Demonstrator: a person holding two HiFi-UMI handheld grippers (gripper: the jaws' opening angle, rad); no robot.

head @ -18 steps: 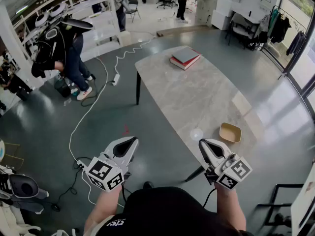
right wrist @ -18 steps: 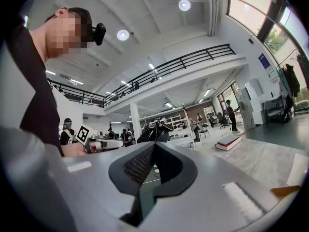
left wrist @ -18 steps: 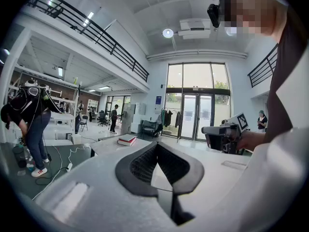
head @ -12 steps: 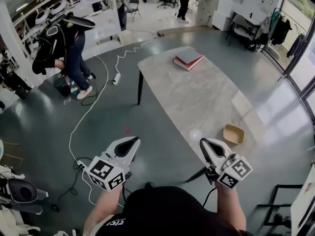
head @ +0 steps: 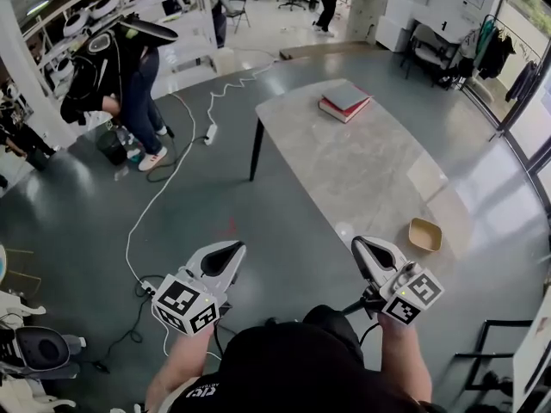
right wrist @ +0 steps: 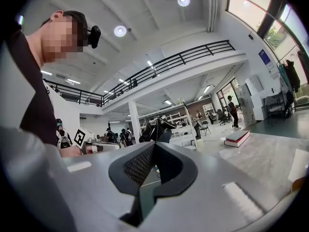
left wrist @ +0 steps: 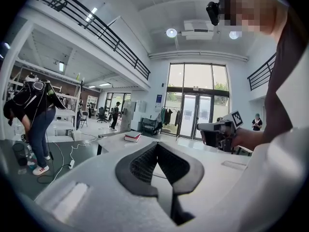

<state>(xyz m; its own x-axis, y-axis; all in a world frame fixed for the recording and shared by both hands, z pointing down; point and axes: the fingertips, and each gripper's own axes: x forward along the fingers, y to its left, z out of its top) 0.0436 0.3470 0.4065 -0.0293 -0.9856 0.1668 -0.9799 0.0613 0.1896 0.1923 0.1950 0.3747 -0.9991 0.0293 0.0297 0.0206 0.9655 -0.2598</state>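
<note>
Holding both tools up before me, I see the left gripper [head: 231, 246] and the right gripper [head: 360, 241] each pressed together, with nothing between the jaws. The right one hangs by the near corner of the table [head: 370, 162], near a tan bowl [head: 424, 234] that only the head view shows whole. Both gripper views show the books [head: 344, 101] at the table's far end. White print on my shirt [head: 293, 368] is probably lettering, but it is too cut off to read.
</note>
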